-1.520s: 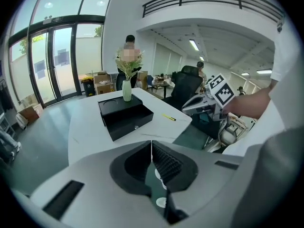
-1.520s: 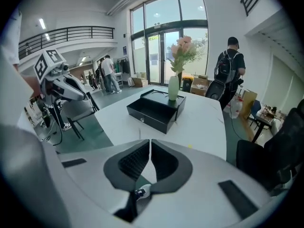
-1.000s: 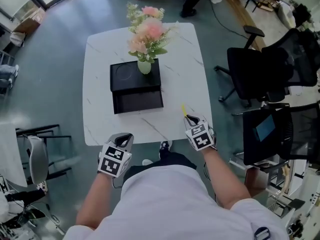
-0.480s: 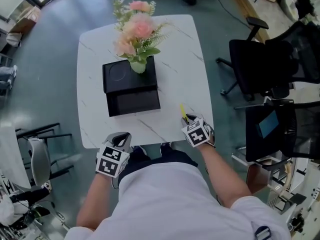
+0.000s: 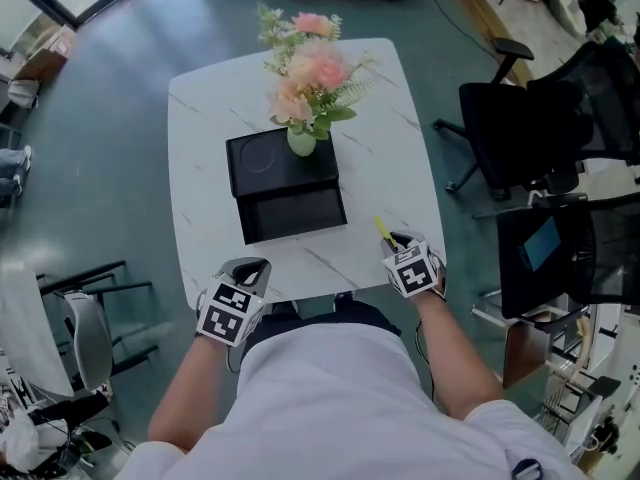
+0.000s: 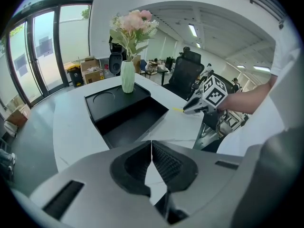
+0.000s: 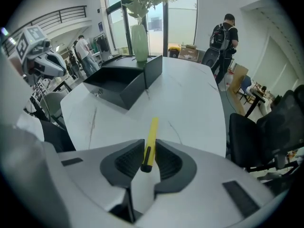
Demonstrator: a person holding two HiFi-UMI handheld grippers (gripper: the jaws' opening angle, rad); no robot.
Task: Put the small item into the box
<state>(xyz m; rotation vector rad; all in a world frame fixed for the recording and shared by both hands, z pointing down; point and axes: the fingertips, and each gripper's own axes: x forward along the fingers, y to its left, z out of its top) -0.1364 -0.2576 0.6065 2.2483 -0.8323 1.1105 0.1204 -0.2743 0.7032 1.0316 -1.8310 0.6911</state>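
With pen (image 7: 151, 137) pinched in right gripper (image 7: 148, 152) over table's (image 5: 200, 178) near right edge, left gripper (image 6: 152, 148) closed empty, carry far-left, level, over box's (image 5: 295, 214) open near half, clear of vase (image 5: 301, 141); release low.

In the head view, the marker cube (image 5: 412, 271) of the right tool (image 5: 400, 242) covers its jaws. The near end of the slim yellow item (image 5: 383, 229) vanishes beneath it, and whether that item is a pen or something else is too small to tell. The left tool (image 5: 250, 267) hides its jaws under its own cube too. Both tools overlap the near edge of the worktop (image 5: 200, 168). Blossoms (image 5: 312, 68) mask the neck of the vase (image 5: 302, 142) and part of the lid of the black box (image 5: 295, 213). In the right gripper view the top edge cuts the blossoms off.
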